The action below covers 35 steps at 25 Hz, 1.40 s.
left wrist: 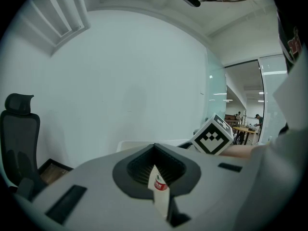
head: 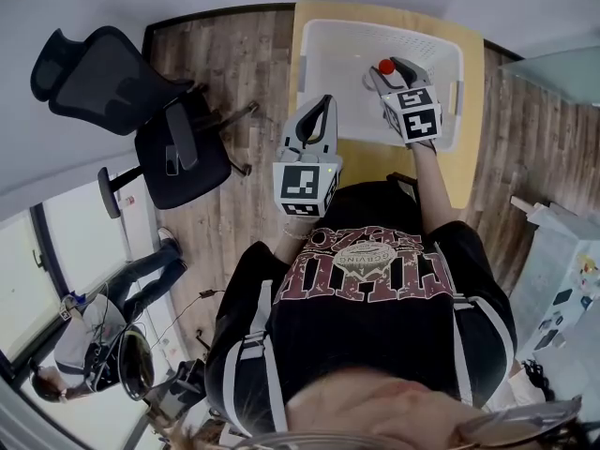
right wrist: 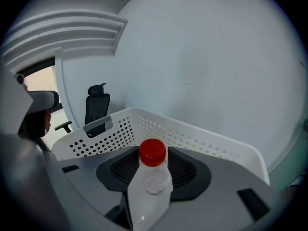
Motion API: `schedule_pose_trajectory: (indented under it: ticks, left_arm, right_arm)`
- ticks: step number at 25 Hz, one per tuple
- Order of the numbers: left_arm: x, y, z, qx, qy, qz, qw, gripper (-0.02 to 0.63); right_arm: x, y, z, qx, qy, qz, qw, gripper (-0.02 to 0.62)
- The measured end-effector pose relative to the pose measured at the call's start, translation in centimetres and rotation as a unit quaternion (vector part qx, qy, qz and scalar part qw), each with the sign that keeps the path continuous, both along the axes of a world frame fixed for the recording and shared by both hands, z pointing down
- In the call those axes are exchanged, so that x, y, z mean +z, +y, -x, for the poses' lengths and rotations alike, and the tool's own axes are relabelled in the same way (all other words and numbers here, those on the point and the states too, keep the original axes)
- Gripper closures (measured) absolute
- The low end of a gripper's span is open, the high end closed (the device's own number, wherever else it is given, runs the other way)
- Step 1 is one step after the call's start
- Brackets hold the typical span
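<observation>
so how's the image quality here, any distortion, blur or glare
Head view: wide-angle bowing of the wooden floor, window washed out. Left gripper view: fisheye, dark corners, small white red-labelled thing in the left tool slightly soft. Right gripper view: same fisheye, even light, clear plastic red-capped bottle in the right tool sharp.

the white basket [head: 328, 59], upper middle, stands open on top; its walls bar side entry. an office chair [head: 178, 162] fills the upper left.
</observation>
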State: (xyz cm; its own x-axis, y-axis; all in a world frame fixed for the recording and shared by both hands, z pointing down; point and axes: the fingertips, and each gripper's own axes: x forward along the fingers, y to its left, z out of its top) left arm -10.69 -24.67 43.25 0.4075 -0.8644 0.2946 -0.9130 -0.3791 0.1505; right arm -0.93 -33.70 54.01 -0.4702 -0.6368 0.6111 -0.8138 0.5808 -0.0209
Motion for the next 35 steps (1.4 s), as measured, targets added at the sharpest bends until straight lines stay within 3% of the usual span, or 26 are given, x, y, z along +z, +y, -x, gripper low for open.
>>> schedule_pose_trajectory:
  ticks: [35]
  left_arm:
    - [-0.7,0.7,-0.5,0.002,-0.003,-0.008,1.0000,0.560]
  right_arm:
    - [-1.2,0.5,-0.4,-0.014,-0.009,-0.018,1.000,0.426]
